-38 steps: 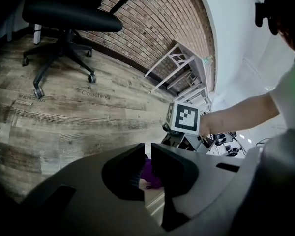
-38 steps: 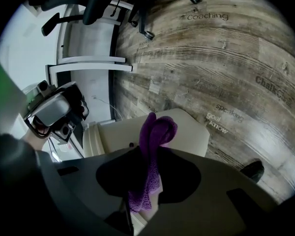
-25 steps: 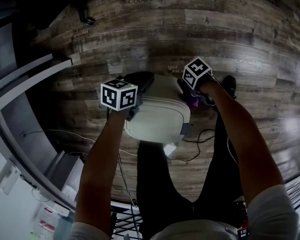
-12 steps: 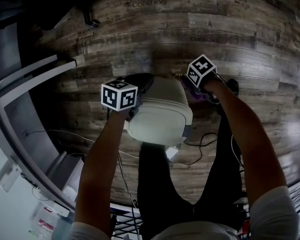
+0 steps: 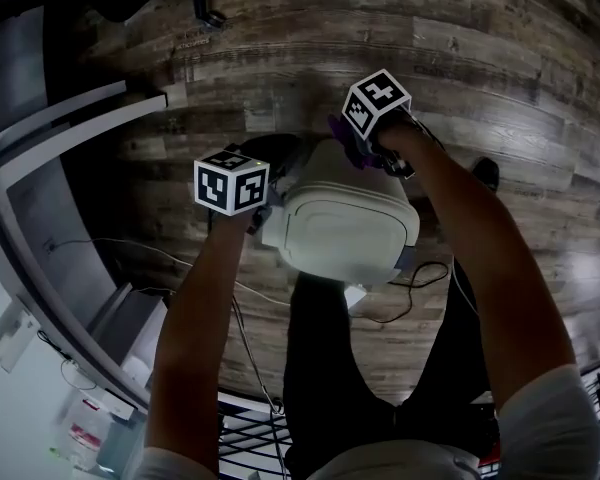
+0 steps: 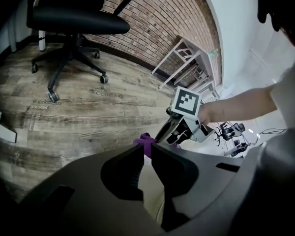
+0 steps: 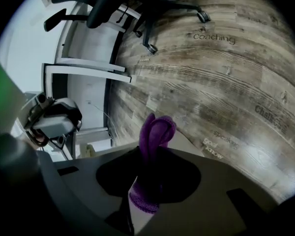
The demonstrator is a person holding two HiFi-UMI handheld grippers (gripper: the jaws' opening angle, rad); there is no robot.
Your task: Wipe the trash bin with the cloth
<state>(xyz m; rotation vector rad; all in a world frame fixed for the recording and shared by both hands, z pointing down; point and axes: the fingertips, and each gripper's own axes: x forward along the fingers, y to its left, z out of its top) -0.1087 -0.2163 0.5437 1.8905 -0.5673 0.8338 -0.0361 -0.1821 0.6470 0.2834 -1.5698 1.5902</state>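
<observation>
The white trash bin (image 5: pixel 345 230) stands on the wood floor between my grippers, its lid seen from above. My left gripper (image 5: pixel 268 208) is at the bin's left side, its jaws nearly together on the bin's rim (image 6: pixel 150 183). My right gripper (image 5: pixel 355 150) is at the bin's far edge, shut on a folded purple cloth (image 5: pixel 342 143) that touches the lid. In the right gripper view the cloth (image 7: pixel 156 132) sticks up out of the jaws above the pale lid (image 7: pixel 189 142). The left gripper view shows the cloth (image 6: pixel 143 142) and the right gripper (image 6: pixel 173 132) across the bin.
A black office chair (image 6: pixel 73 18) stands farther out on the floor. A white desk frame (image 5: pixel 70 138) runs along the left. Cables (image 5: pixel 420 280) lie on the floor near the bin's right side, by the person's legs (image 5: pixel 330 368).
The right gripper has carried the cloth from the bin's right side leftward and up to its far edge. The left gripper has stayed at the bin's left side.
</observation>
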